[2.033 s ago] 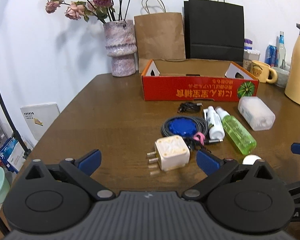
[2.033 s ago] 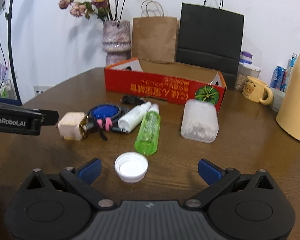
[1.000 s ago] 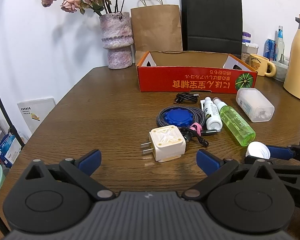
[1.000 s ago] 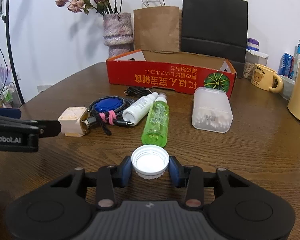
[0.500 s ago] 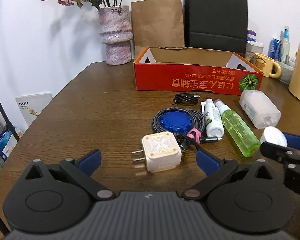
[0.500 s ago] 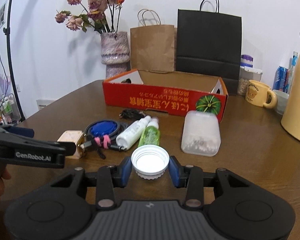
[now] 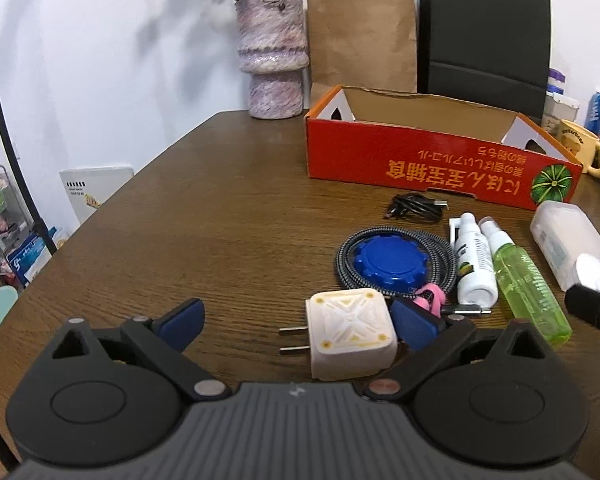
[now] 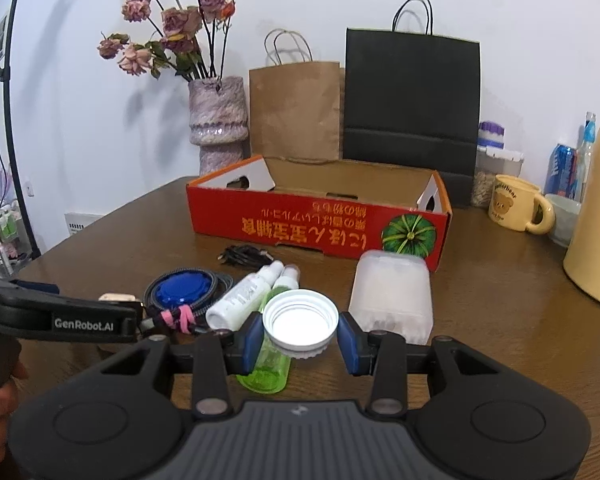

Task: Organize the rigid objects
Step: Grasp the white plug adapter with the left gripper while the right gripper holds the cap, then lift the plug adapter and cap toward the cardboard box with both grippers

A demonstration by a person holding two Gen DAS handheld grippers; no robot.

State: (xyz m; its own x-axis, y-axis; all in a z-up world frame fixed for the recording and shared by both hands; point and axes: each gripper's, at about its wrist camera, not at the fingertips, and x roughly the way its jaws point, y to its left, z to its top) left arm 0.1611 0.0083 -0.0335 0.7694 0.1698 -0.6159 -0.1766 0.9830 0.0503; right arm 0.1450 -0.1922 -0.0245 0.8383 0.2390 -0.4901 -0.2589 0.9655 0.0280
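Lifted since a second ago, the white ribbed plastic bottle cap (image 8: pixel 300 323) now rides off the brown wooden table (image 8: pixel 500 320), clenched between the blue pads of the right gripper (image 8: pixel 300 338), open side facing the camera. Over the same second the left gripper (image 7: pixel 296 326) has closed in on the cream square wall charger (image 7: pixel 350 334): its jaws stand wide apart, the charger lying between them, hard against the right pad with its prongs pointing toward the left one. Beyond the cap lie the green translucent spray bottle (image 8: pixel 266 372), the white spray bottle (image 8: pixel 244 300) and the frosted rectangular plastic case (image 8: pixel 392 300). Farther off, straight ahead of the right gripper, sits the open red cardboard box (image 8: pixel 320 224), its long axis running across the view. Judging by this, the cap needs only a forward carry over the near wall, and the right hand is plainly the nearer one.
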